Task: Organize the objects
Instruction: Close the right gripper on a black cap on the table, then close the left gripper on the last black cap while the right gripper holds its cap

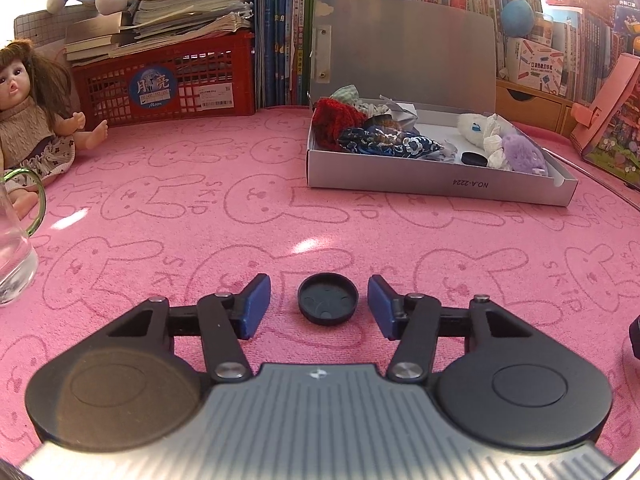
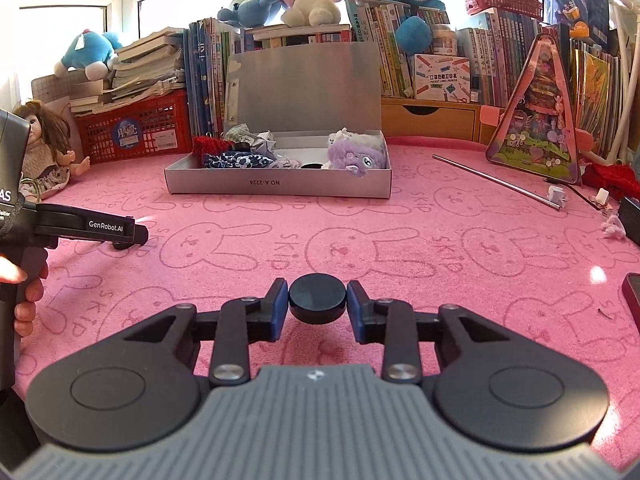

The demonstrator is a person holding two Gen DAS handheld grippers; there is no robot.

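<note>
While the right gripper (image 2: 317, 303) clamps a black disc (image 2: 317, 295), the left gripper (image 1: 319, 307) straddles a cap (image 1: 328, 298) untouched; next, I judge, both go to the box (image 2: 280, 189).

The left gripper (image 1: 319, 306) brackets a black cap (image 1: 328, 299), pads clear of it; grey box (image 1: 440, 190) at one o'clock

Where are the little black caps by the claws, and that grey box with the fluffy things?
Upturned black cap (image 1: 328, 303): left wrist view, hollow inside.
Gripped black cap (image 2: 317, 293): right wrist view, flat top.
Grey box (image 2: 280, 186): right wrist view, front wall.
</note>
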